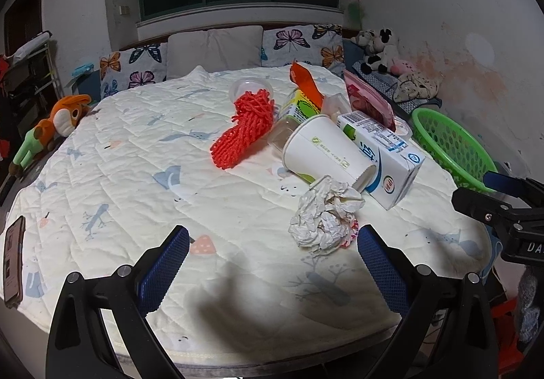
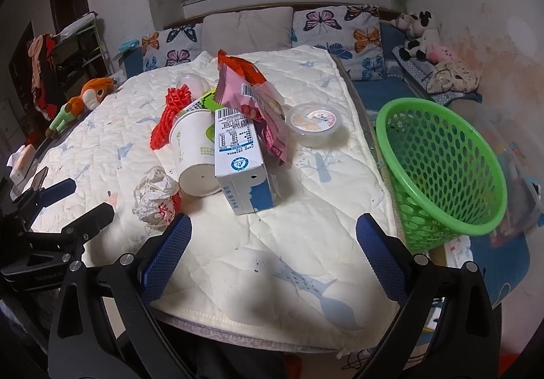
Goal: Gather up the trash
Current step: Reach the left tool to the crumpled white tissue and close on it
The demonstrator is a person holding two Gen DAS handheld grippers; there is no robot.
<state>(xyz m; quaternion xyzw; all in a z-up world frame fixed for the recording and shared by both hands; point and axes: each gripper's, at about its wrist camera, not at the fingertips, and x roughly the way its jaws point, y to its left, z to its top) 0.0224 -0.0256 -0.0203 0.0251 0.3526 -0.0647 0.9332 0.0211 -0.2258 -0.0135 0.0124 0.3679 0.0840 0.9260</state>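
Left wrist view: the left gripper [image 1: 273,263] is hovering over the quilted cream bed cover [image 1: 136,175], its blue-padded jaws standing wide and holding nothing. A crumpled white paper wad [image 1: 323,214] is lying just ahead. Behind it, one white paper cup [image 1: 323,151] is lying on its side, touching one blue-and-white cardboard carton [image 1: 384,158]. One orange foam mesh sleeve [image 1: 246,131] is sprawling to the cup's left.

Right wrist view: the right gripper [image 2: 273,248] is also gaping wide, empty, over the bed. One perforated green plastic basket [image 2: 442,171] is leaning off the bed's right edge. One pink foil wrapper [image 2: 258,107] is draping over the carton, beside one round clear lidded tub [image 2: 314,124].
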